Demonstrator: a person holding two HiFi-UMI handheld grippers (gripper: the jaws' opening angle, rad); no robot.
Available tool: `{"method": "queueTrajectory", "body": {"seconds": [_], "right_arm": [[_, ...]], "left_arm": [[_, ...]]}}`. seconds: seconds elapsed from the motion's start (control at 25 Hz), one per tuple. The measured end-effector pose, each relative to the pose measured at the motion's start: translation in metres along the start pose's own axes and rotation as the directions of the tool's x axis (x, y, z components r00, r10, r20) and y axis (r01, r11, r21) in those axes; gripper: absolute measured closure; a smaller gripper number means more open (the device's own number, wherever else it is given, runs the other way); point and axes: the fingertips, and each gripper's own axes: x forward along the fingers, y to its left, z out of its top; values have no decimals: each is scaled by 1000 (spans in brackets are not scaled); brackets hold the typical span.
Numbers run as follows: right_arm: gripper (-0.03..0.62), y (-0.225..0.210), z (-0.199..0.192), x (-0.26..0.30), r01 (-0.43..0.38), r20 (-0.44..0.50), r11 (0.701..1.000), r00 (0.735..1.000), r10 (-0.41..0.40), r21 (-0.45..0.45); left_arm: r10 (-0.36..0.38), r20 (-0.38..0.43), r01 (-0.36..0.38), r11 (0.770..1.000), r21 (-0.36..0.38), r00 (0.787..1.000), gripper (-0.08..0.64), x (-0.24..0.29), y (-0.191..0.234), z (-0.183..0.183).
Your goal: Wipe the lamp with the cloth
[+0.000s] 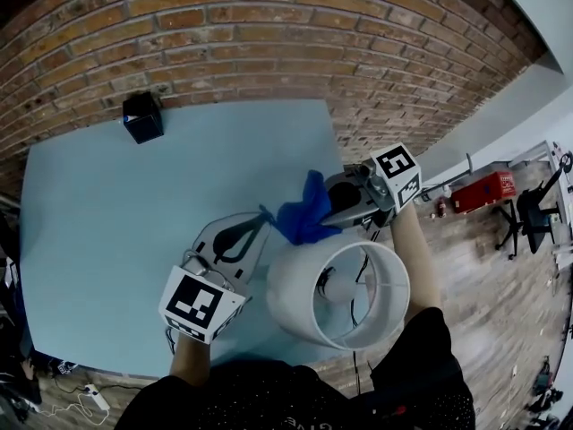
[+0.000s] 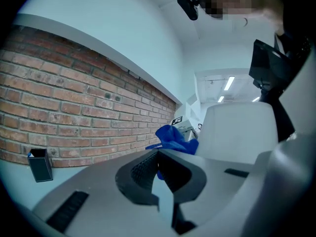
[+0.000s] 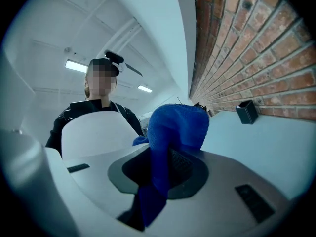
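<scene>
The lamp's white cylinder shade (image 1: 300,298) stands at the table's near right edge, its open top facing me; it also fills the right of the left gripper view (image 2: 242,132). My right gripper (image 1: 329,206) is shut on a blue cloth (image 1: 304,215), which bunches out past the jaws (image 3: 175,127) just beyond the shade's far rim. My left gripper (image 1: 261,218) sits left of the shade, jaws shut with nothing between them (image 2: 158,154). Its tip is close to the cloth's left corner (image 2: 174,139). Whether the cloth touches the shade is unclear.
A light blue table (image 1: 116,222) runs back to a brick wall (image 1: 269,34). A small black box (image 1: 143,116) stands at the table's far left. On the wooden floor to the right are a red case (image 1: 483,191) and an office chair (image 1: 528,209).
</scene>
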Motion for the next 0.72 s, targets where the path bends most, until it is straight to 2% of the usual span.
{"method": "queueTrajectory", "body": {"seconds": [0.12,0.2,0.28,0.4,0.48,0.56,0.64,0.72], "right_arm": [[518,-19,-13,2,35,-10,998,999,-35,52],[518,-33,-22,1,116,-41,989,993,-113,92],[518,-36,-19,-5,208,-47,974,978,-205,87],[518,-16,14,-24,331,34,942,942,-333,51],[518,3,38,-35,430,73,902,899,-432,45],[518,29,59,-44,532,111,845,838,-534,50],[518,61,84,-51,622,187,780,760,-622,65],[518,99,114,-54,692,296,715,666,-684,95]], "left_arm": [[-5,-7,5,1000,10,1000,552,-1,-2,-3],[-6,-13,6,1000,4,1000,551,-2,-3,-2],[-11,-12,11,1000,1,1000,551,-4,-5,0],[-13,-10,13,1000,19,1000,551,-6,-9,4],[-6,-3,6,1000,25,1000,551,-9,-13,9],[-11,17,11,1000,20,1000,551,-18,-22,17],[-30,38,30,999,17,999,551,-32,-35,30],[-53,49,52,999,18,997,551,-48,-49,43]]}}
